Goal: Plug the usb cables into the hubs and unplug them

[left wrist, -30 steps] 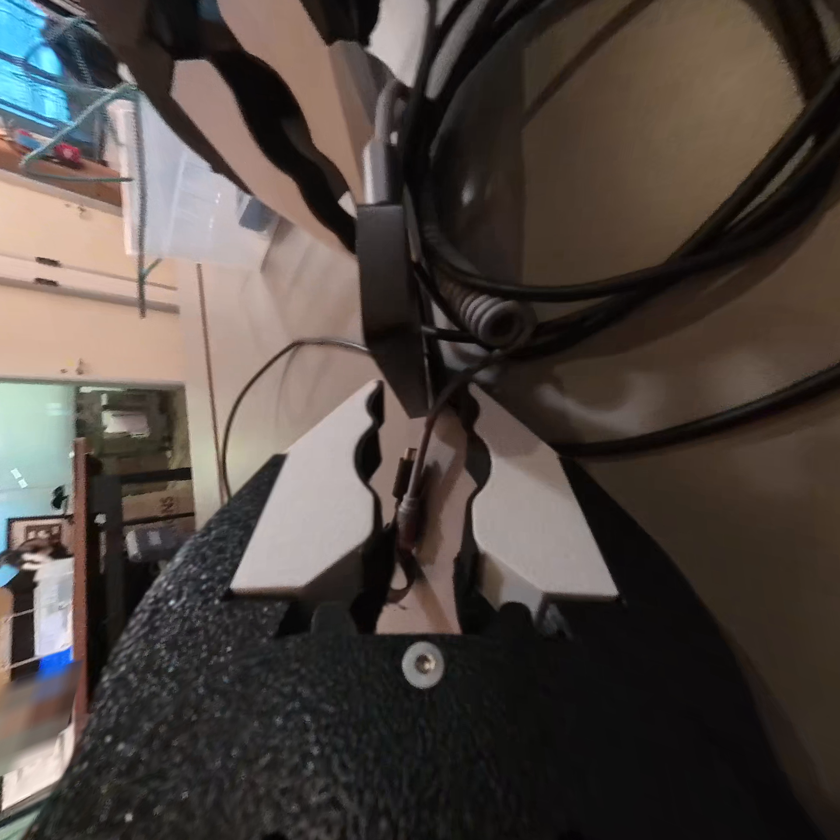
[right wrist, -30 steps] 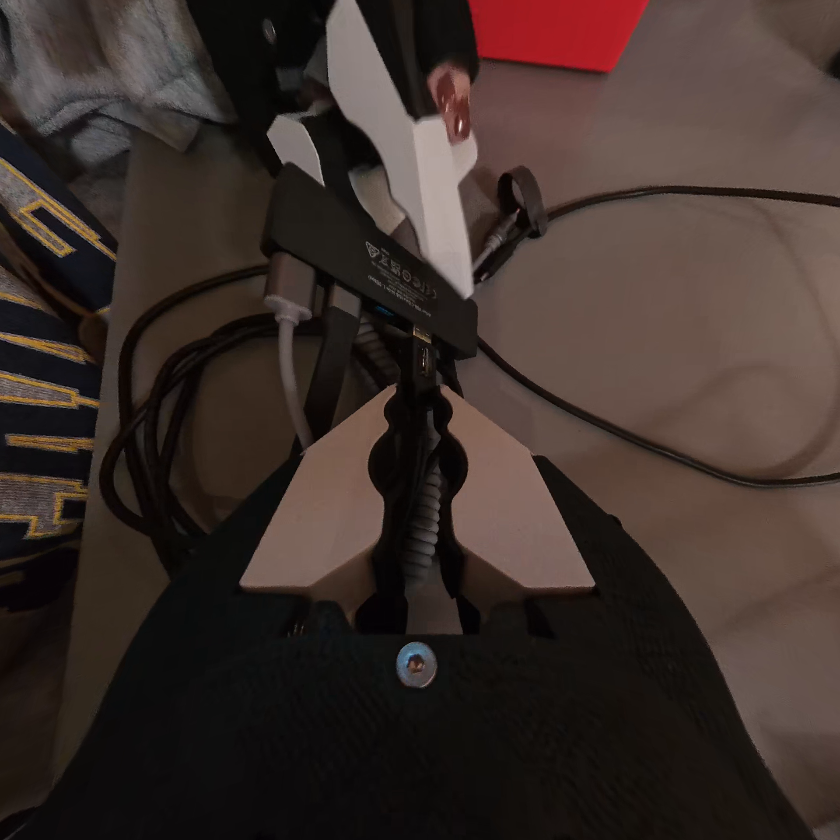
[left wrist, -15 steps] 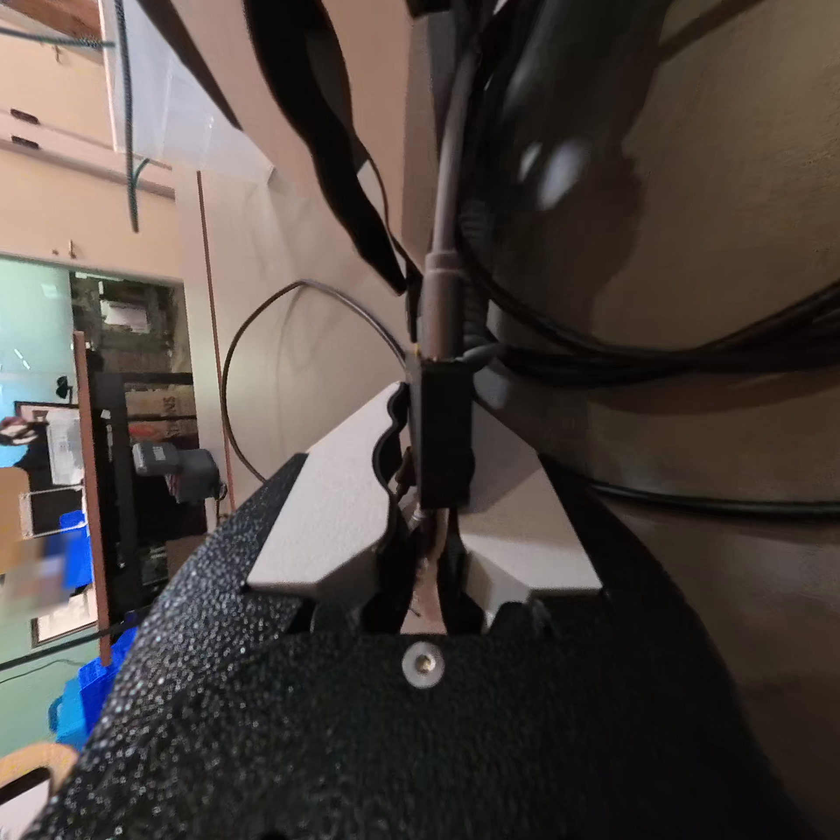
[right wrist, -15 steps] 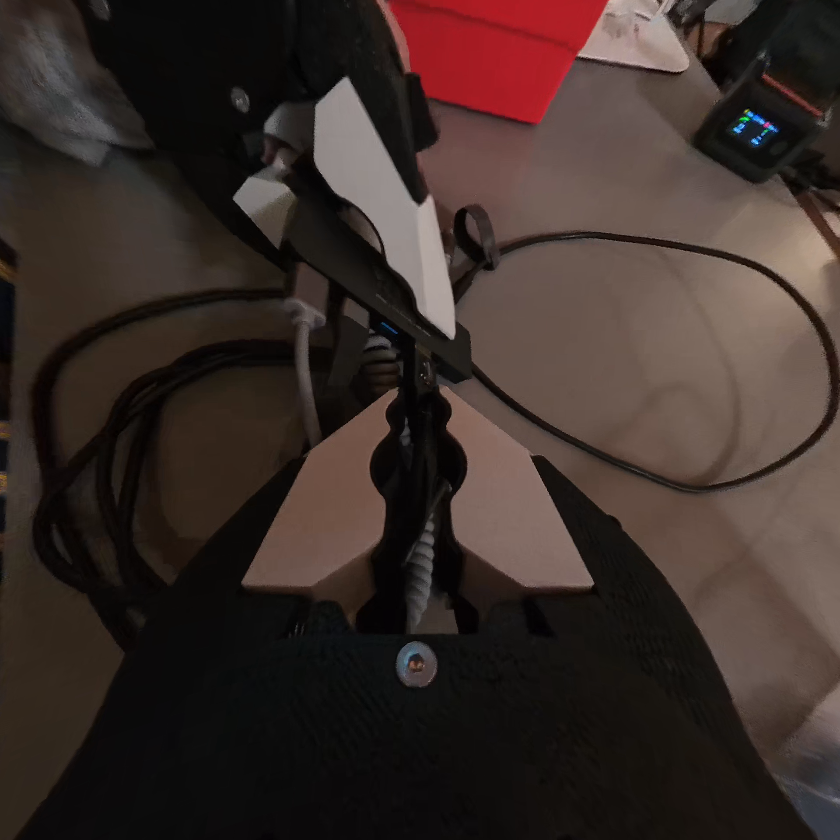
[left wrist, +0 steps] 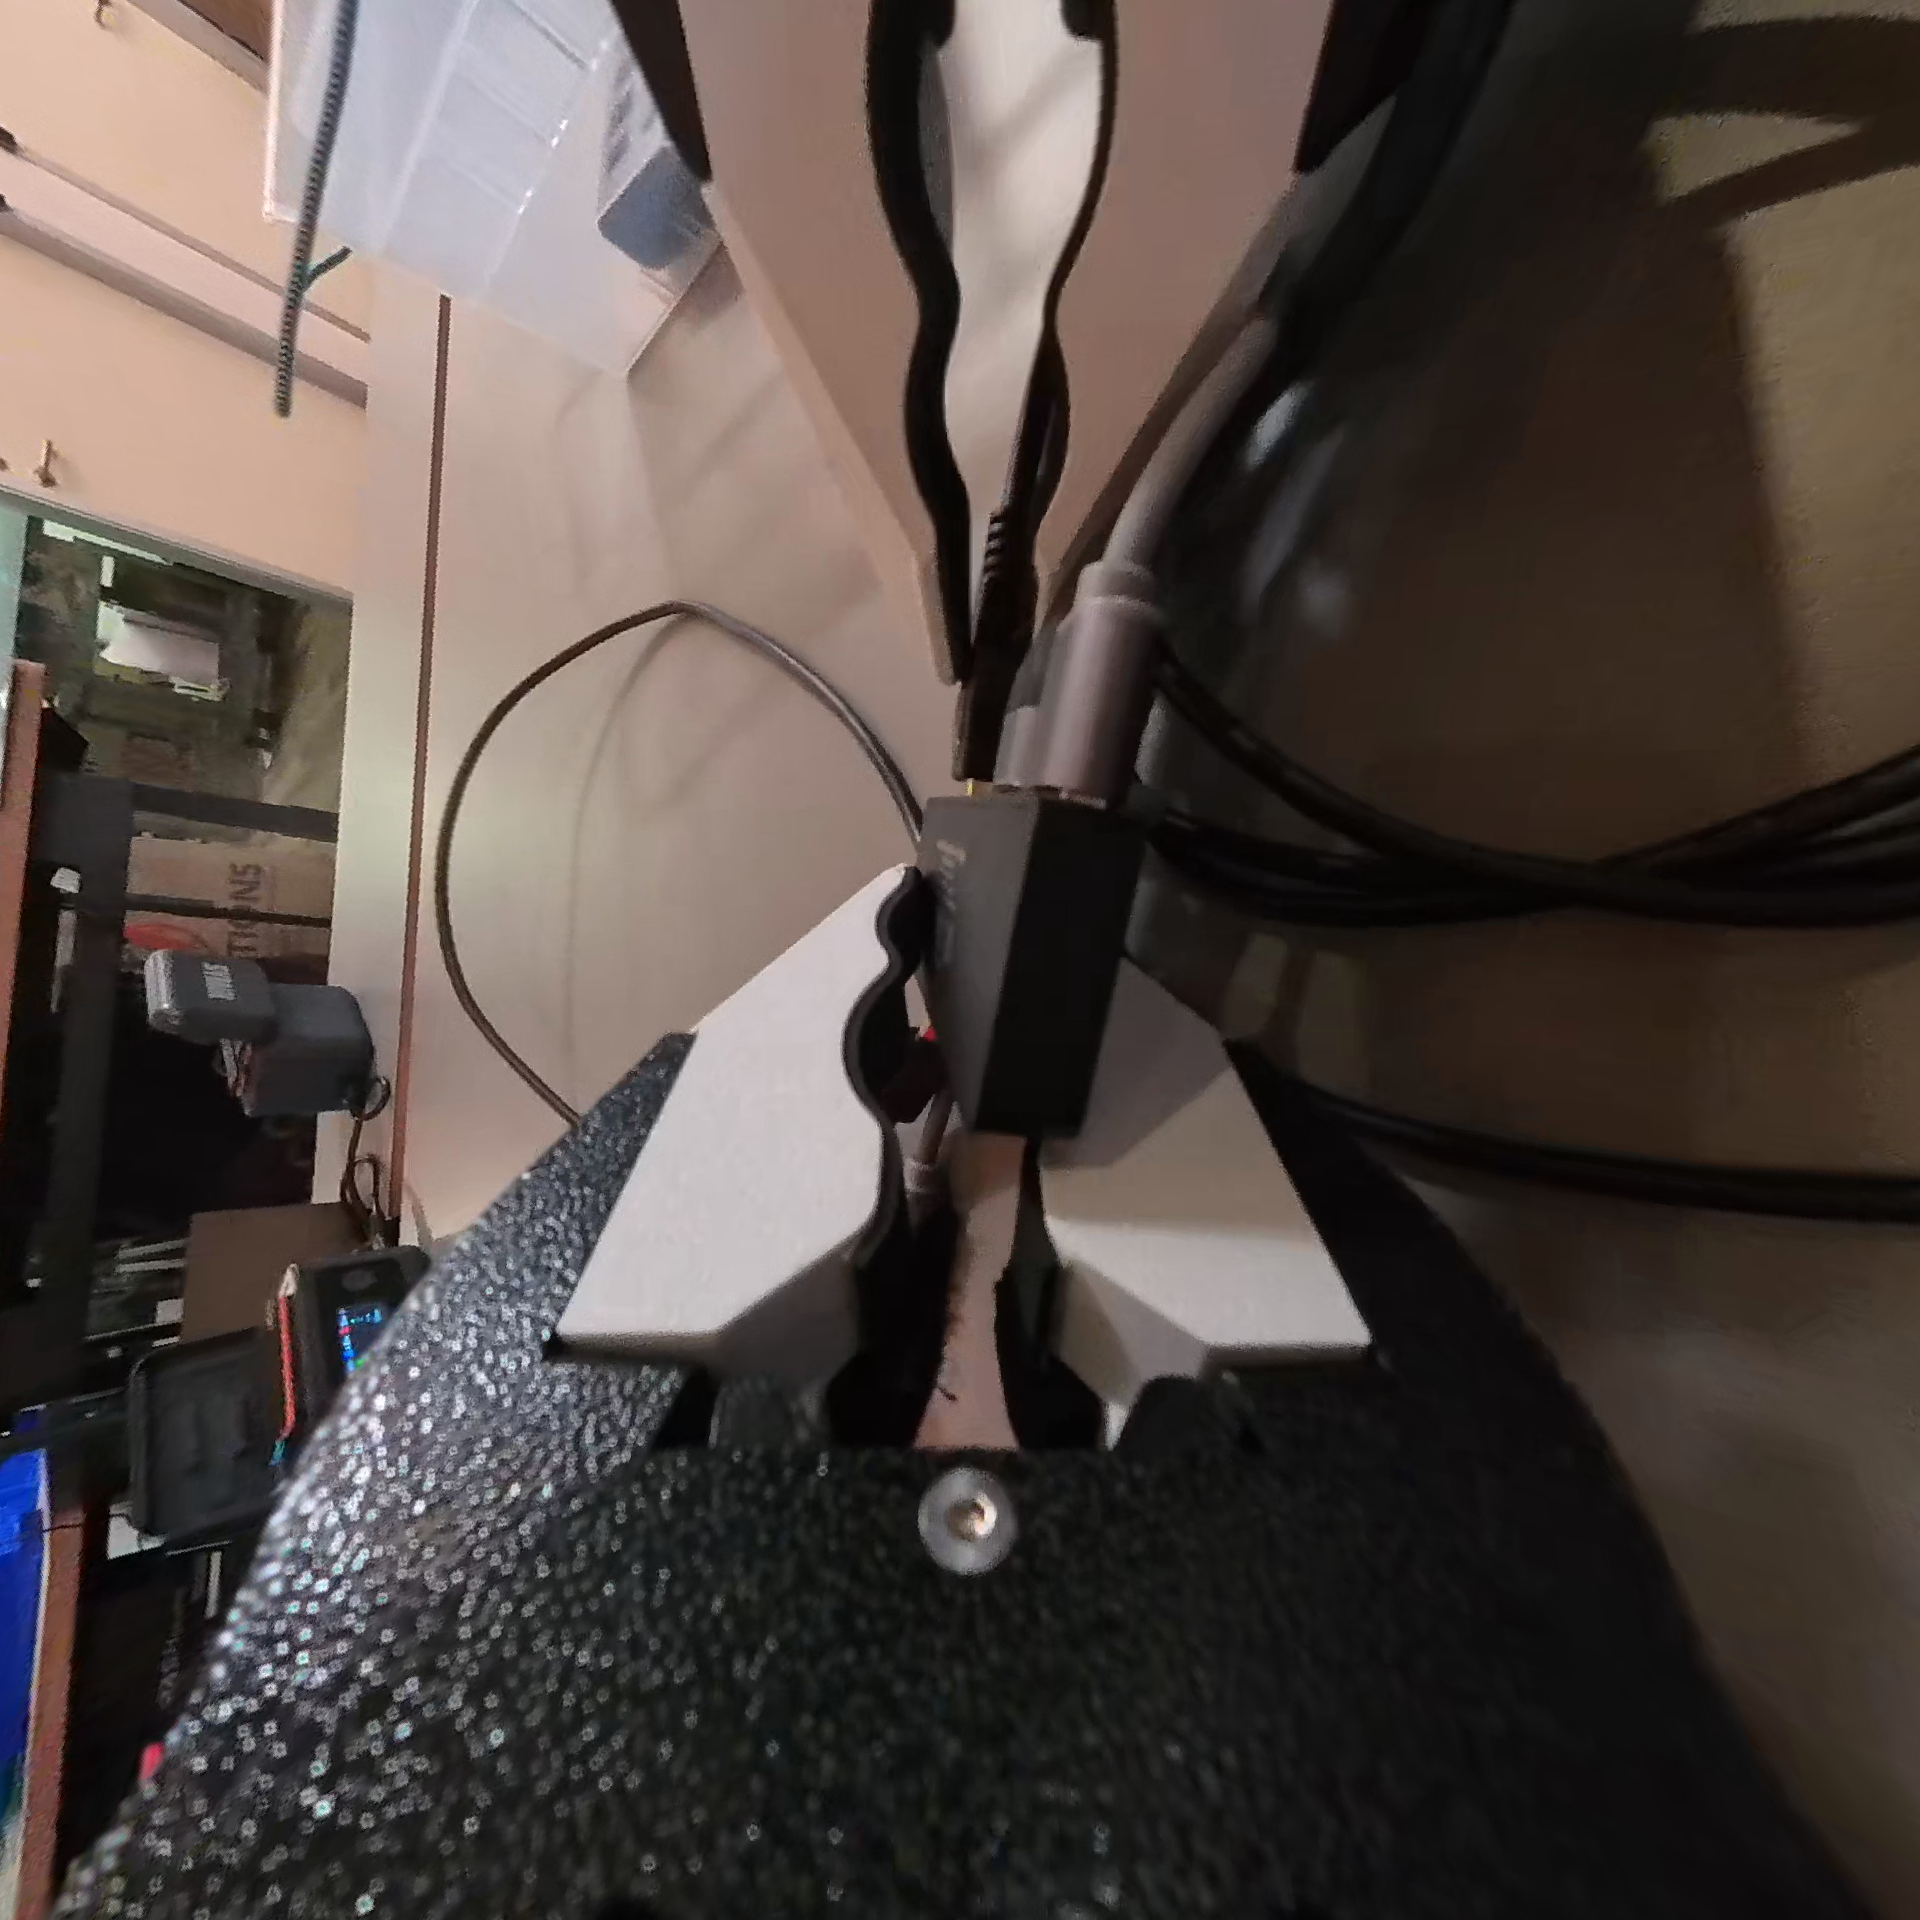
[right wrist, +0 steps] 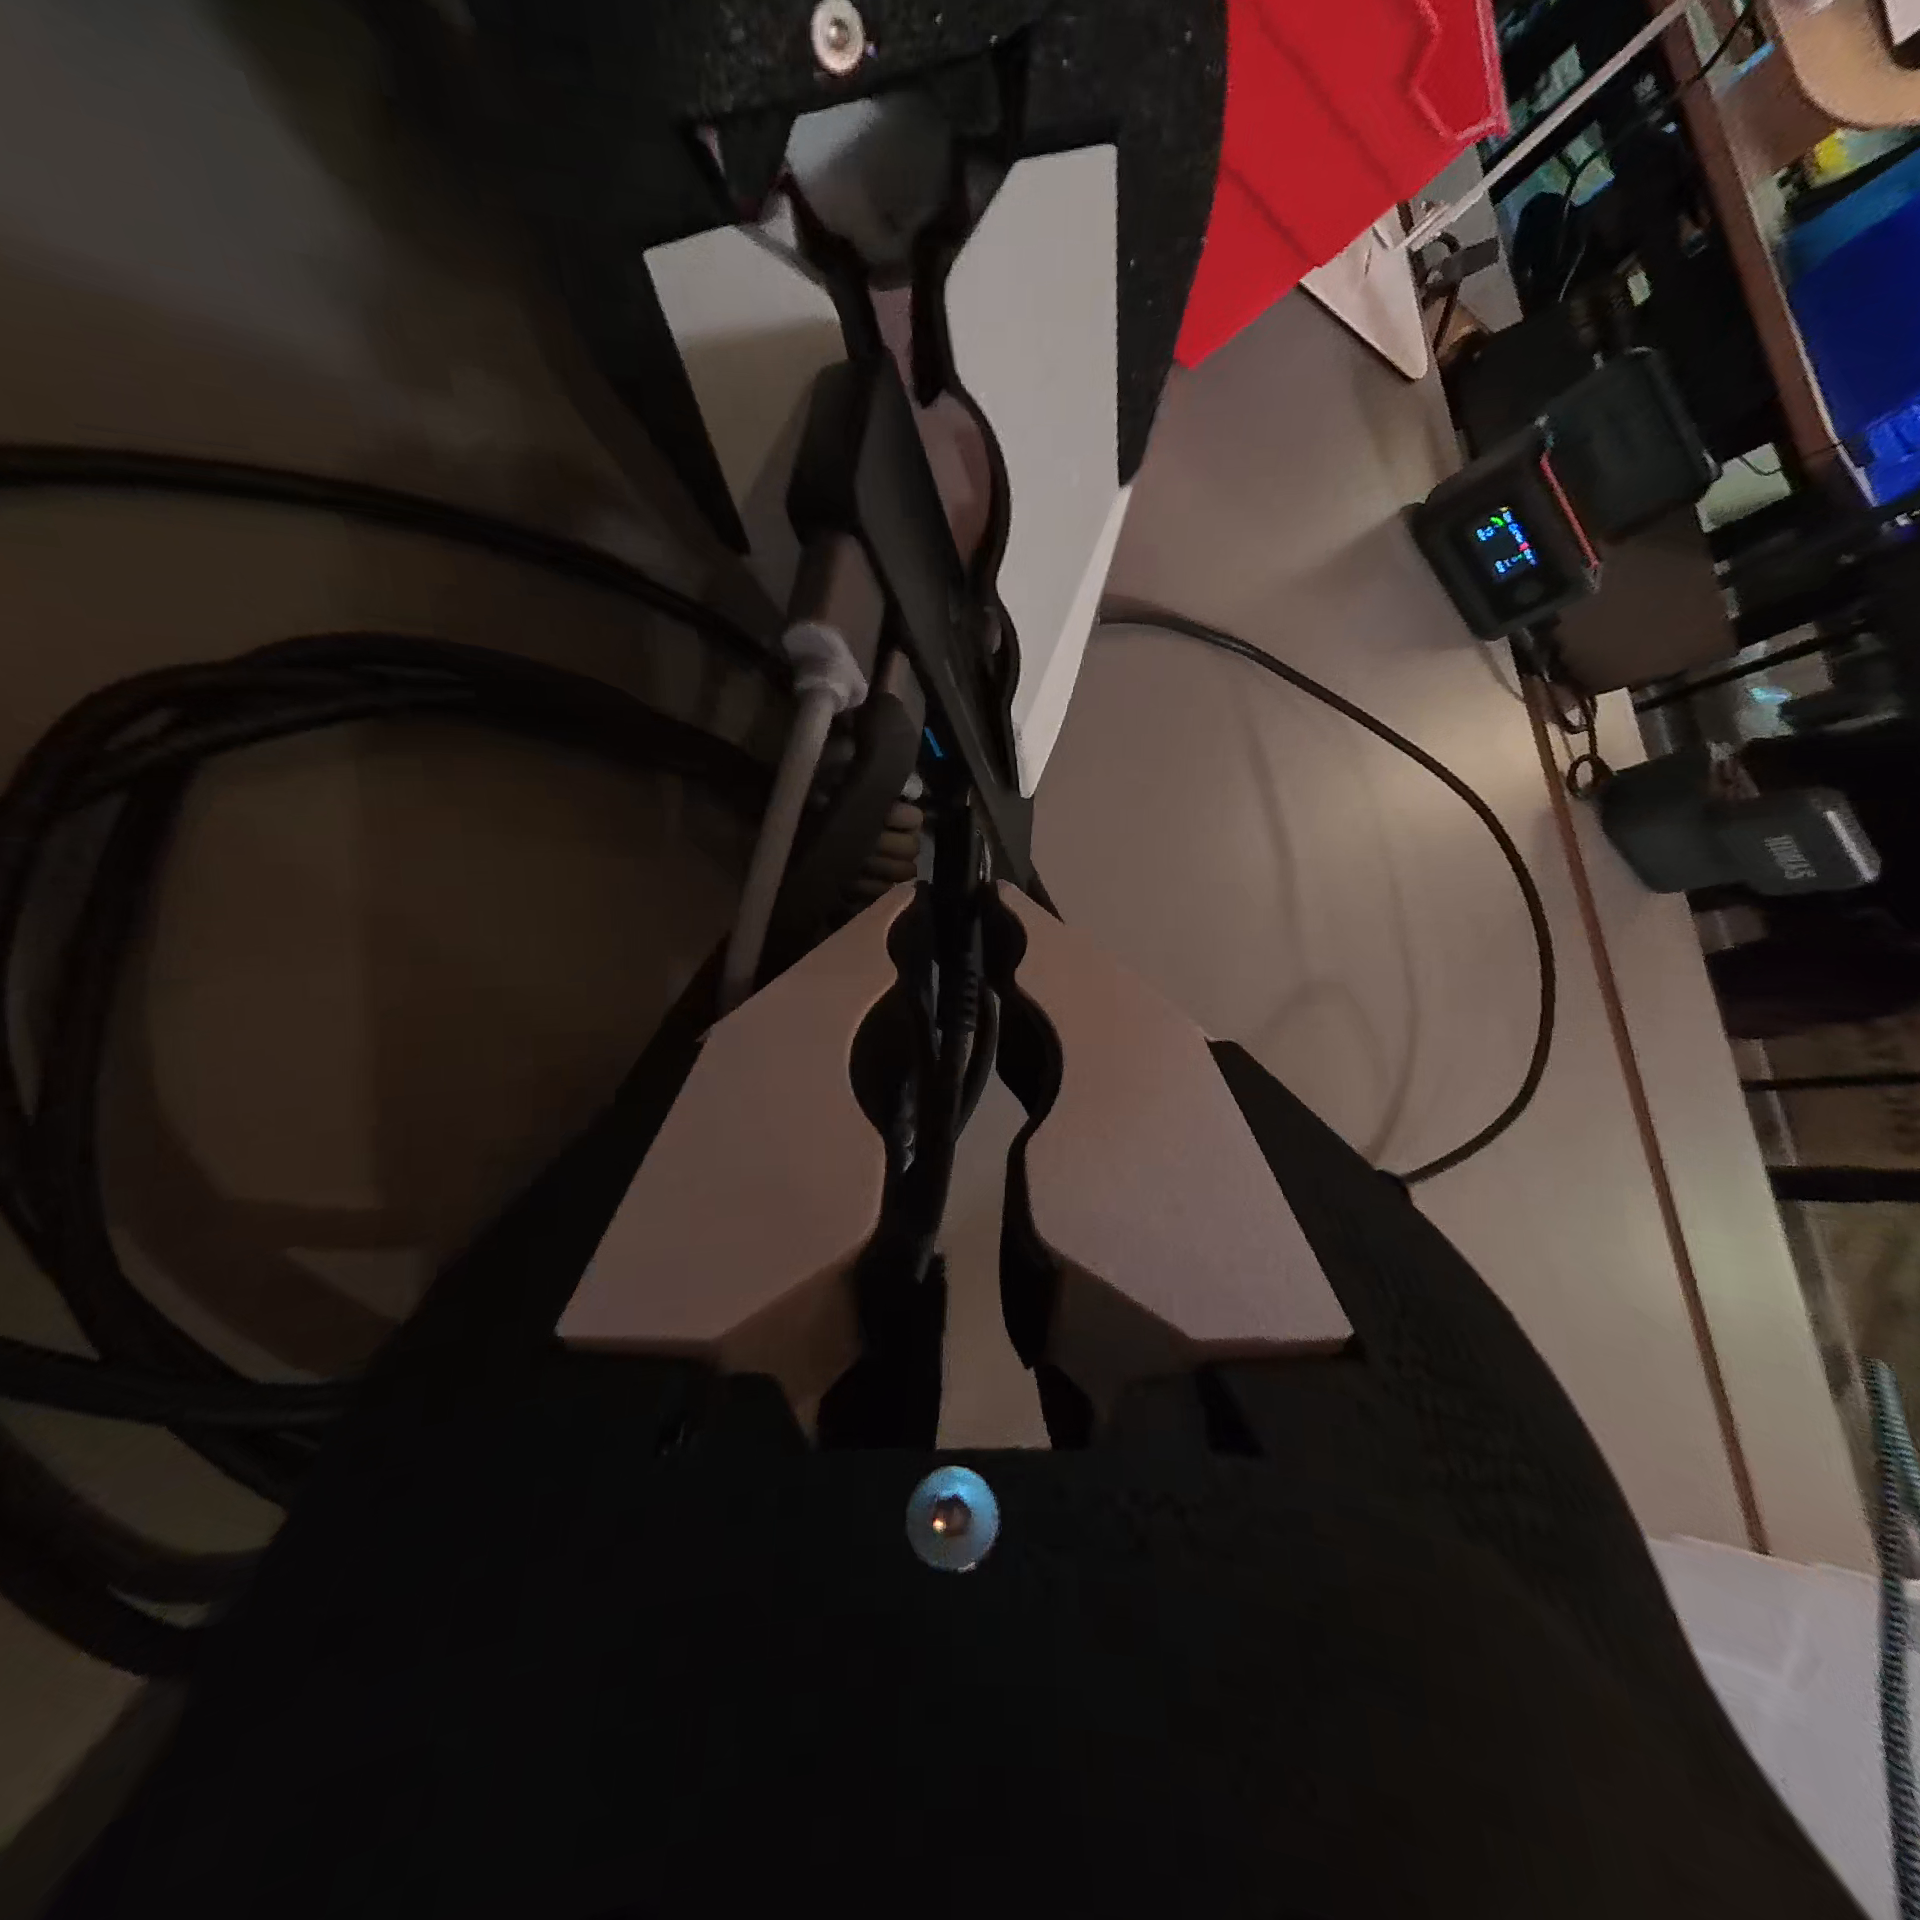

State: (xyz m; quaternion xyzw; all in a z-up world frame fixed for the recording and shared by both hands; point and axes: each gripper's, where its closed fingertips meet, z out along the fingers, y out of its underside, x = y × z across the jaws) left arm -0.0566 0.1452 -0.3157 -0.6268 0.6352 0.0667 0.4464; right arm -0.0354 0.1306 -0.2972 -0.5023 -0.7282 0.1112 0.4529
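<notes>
In the left wrist view, the left gripper [left wrist: 1003, 997] fills the lower half of the frame, its pale fingers [left wrist: 769, 1143] clenched on the black hub [left wrist: 1029, 966] at the centre. Just above the hub, a grey plug [left wrist: 1081, 686] sits in its top edge, and beside it the right gripper [left wrist: 987, 644] reaches down from the upper middle, grasping a black plug [left wrist: 992, 665] whose tip meets the hub. A bundle of black cables [left wrist: 1558, 873] runs off to the right over the table [left wrist: 1662, 520]. In the right wrist view, the right gripper [right wrist: 961, 935] pinches that black plug [right wrist: 954, 997] at centre, the hub [right wrist: 925, 582] just beyond, a white cable [right wrist: 790, 790] to its left, and a red bin [right wrist: 1340, 145] at upper right.
</notes>
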